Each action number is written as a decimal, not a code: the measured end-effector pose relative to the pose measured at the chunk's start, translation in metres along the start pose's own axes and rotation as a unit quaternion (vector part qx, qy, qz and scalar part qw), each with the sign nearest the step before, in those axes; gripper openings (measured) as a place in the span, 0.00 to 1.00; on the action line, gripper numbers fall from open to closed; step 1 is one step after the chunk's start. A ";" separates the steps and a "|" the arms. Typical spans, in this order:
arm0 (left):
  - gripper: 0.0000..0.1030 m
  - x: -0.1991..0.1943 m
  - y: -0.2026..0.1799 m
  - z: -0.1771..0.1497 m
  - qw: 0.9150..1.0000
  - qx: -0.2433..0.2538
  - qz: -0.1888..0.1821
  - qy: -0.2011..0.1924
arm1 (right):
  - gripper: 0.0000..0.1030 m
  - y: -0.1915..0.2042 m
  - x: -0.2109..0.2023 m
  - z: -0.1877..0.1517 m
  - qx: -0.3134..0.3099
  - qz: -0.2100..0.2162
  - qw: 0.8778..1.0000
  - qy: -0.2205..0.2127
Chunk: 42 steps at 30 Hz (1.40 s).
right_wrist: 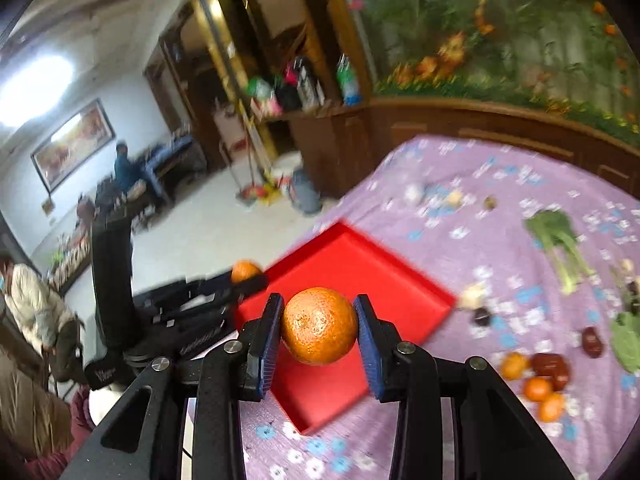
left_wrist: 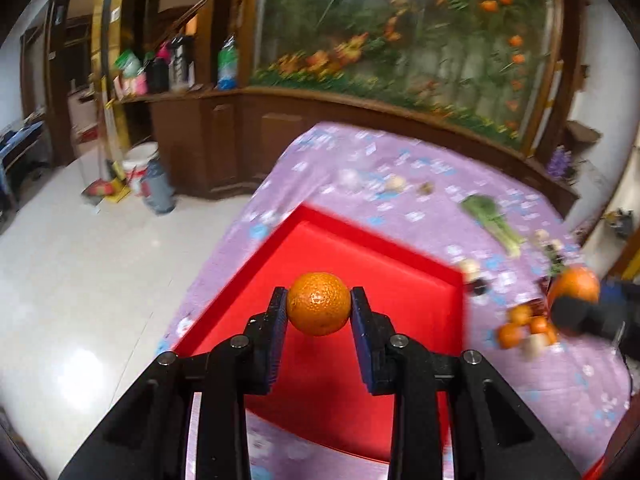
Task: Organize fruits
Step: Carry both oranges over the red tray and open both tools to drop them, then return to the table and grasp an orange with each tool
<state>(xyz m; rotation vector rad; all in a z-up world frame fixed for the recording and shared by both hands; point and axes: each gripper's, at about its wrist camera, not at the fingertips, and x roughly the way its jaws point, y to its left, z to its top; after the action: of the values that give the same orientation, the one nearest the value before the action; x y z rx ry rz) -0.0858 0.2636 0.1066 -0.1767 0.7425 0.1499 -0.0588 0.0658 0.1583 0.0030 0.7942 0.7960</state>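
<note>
My left gripper [left_wrist: 319,305] is shut on a small orange [left_wrist: 318,303], held in the air above the red tray [left_wrist: 416,280]. My right gripper [right_wrist: 319,326] is shut on a larger orange [right_wrist: 319,325], also above the red tray [right_wrist: 344,252]. In the right wrist view the left gripper [right_wrist: 248,278] shows at the tray's left edge with its orange [right_wrist: 245,270]. In the left wrist view the right gripper [left_wrist: 576,304] shows at far right with its orange [left_wrist: 574,282]. More small oranges [right_wrist: 538,388] lie on the purple cloth [right_wrist: 500,184]; they also show as loose oranges [left_wrist: 520,326] beside the tray.
Leafy greens [right_wrist: 558,240], dark red dates [right_wrist: 552,364] and small pale items [right_wrist: 454,198] are scattered on the floral purple cloth. A wooden cabinet [left_wrist: 240,132] with bottles stands behind. Left of the table is white tiled floor [left_wrist: 80,260]. People [right_wrist: 32,304] sit at far left.
</note>
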 end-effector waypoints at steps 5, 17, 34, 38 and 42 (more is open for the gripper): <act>0.29 0.046 0.026 -0.017 0.998 -0.029 0.010 0.050 | 0.39 0.003 0.095 -0.029 0.003 -0.019 0.996 0.081; 0.44 0.058 0.038 -0.027 0.997 -0.052 0.021 0.055 | 0.57 -0.004 0.157 -0.036 0.018 -0.013 0.993 0.115; 0.70 -0.027 -0.046 -0.026 0.993 0.026 0.092 -0.066 | 0.96 -0.031 0.026 -0.050 -0.005 -0.139 0.987 -0.077; 0.70 -0.035 -0.076 -0.029 0.993 0.050 0.082 -0.068 | 1.00 -0.055 -0.019 -0.059 -0.001 -0.212 0.967 -0.139; 0.70 -0.037 -0.101 -0.035 0.993 0.072 0.070 -0.064 | 1.00 -0.086 -0.051 -0.073 0.031 -0.259 0.952 -0.158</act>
<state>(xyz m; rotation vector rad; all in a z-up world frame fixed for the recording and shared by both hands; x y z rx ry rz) -0.1162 0.1551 0.1176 0.0220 0.6340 0.2374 -0.0731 -0.0490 0.1141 -0.0208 0.4802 0.2599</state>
